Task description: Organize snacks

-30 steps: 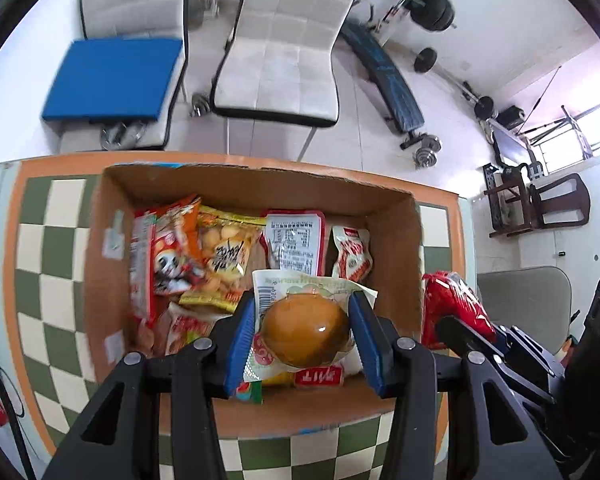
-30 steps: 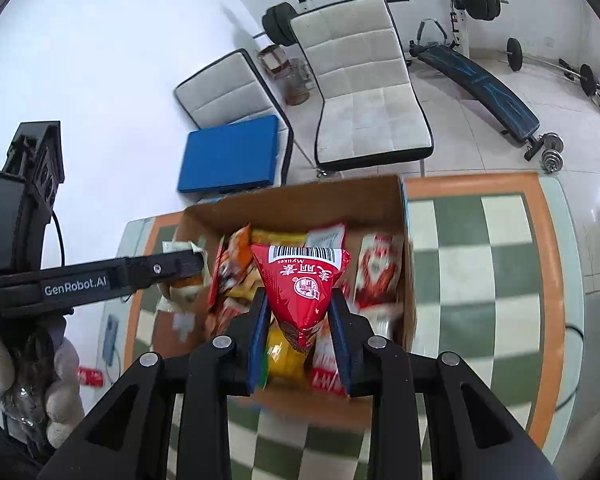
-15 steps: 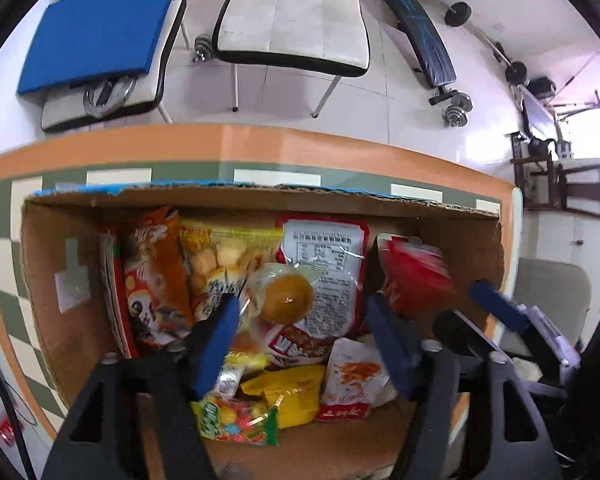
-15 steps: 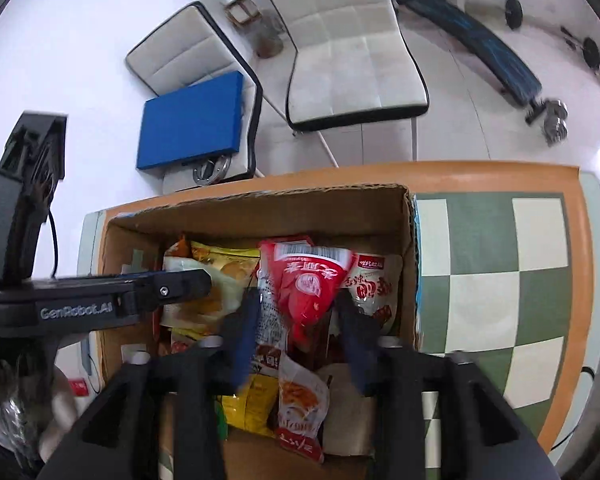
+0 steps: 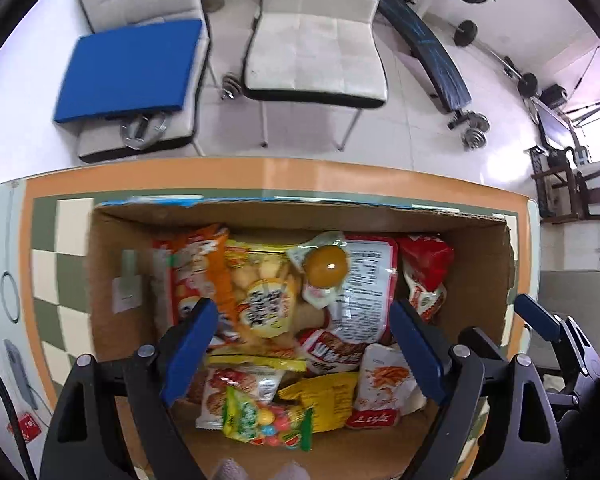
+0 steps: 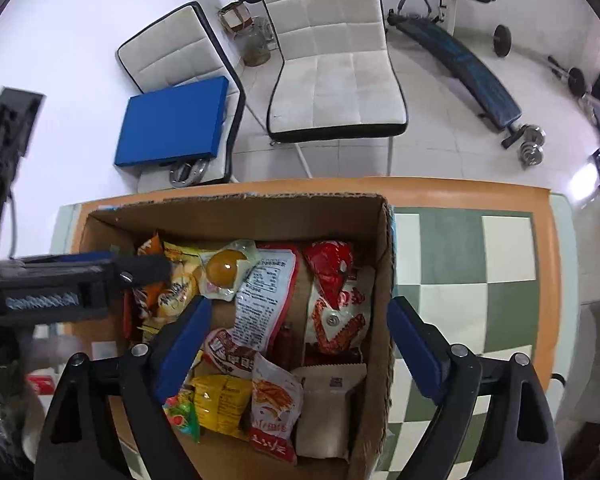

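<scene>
An open cardboard box (image 5: 104, 264) (image 6: 384, 272) on the checkered table holds several snack packets. A clear packet with a round orange-brown bun (image 5: 326, 266) (image 6: 226, 267) lies on top near the middle. A red pointed packet (image 5: 428, 258) (image 6: 332, 268) lies at the box's right side. My left gripper (image 5: 304, 354) is open and empty above the box. My right gripper (image 6: 300, 344) is open and empty above the box's right half. The left gripper also shows in the right wrist view (image 6: 140, 272) at the left.
Two white chairs (image 5: 316, 36) stand beyond the table, one with a blue cushion (image 5: 128, 68). A weight bench (image 6: 460, 68) and dumbbells are on the floor. The table's orange rim (image 6: 460, 196) runs behind the box. Green-and-white checks (image 6: 480, 260) lie right of the box.
Both grippers opened and let go: the bun packet and the red packet dropped into the box. Both grippers then pulled back with jaws wide.
</scene>
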{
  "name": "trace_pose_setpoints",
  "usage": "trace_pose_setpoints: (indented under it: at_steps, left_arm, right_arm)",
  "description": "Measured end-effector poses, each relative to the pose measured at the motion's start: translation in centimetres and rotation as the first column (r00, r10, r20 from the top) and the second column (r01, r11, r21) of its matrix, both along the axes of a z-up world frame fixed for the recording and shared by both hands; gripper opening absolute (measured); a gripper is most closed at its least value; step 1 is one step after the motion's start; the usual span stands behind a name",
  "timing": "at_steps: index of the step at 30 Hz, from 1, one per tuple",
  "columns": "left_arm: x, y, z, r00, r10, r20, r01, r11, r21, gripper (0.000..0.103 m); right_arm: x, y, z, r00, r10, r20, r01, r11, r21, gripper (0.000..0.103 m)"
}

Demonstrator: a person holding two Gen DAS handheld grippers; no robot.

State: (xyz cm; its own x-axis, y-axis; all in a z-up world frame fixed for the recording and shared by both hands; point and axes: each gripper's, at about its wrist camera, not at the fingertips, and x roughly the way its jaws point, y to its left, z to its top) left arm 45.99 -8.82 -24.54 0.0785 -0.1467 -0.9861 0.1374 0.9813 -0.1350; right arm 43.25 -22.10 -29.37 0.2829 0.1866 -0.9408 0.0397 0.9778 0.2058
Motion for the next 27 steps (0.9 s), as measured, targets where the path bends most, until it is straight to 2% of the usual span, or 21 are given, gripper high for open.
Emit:
trace_pose_setpoints:
  at_steps: [1, 3, 9, 12, 19, 22, 27]
  left_arm:
    - [-0.4, 0.3, 0.3, 1.000, -0.001, 0.009, 0.001, 1.000, 0.001, 0.088]
    - [-1.2, 1.0, 0.9, 0.999, 0.010, 0.031, -0.009, 1.000, -0.004, 0.098]
    - [-4.8, 2.4, 2.5, 0.994, 0.013, 0.104, -0.013, 1.000, 0.000, 0.099]
    - [-6.6, 3.1, 3.6, 0.989, 0.028, 0.146, -0.026, 1.000, -0.014, 0.099]
    - [-10.9, 5.2, 6.5, 0.966, 0.070, 0.251, -0.062, 0.997, -0.041, 0.099]
    - [-12.8, 5.8, 7.9, 0.955, 0.066, 0.289, -0.062, 0.998, -0.025, 0.099]
    - [-16.7, 6.2, 10.6, 0.922, 0.052, 0.383, -0.053, 0.999, -0.007, 0.100]
  right_arm:
    - [-0.3, 0.1, 0.1, 1.000, -0.007, 0.000, 0.007, 1.000, -0.017, 0.092]
    - [-1.2, 0.0, 0.3, 1.000, -0.018, -0.002, 0.018, 0.999, -0.028, 0.093]
    - [-3.7, 0.3, 0.9, 0.999, -0.050, -0.008, 0.050, 0.998, -0.033, 0.094]
    - [-5.3, 0.9, 2.0, 0.999, -0.050, 0.021, 0.051, 0.997, -0.050, 0.095]
    - [-9.5, 2.2, 5.1, 0.995, -0.045, 0.084, 0.052, 0.995, -0.086, 0.095]
    - [-11.4, 2.4, 6.7, 0.992, -0.044, 0.114, 0.056, 0.994, -0.097, 0.095]
    - [-15.2, 3.1, 9.8, 0.984, -0.051, 0.169, 0.068, 0.993, -0.097, 0.095]
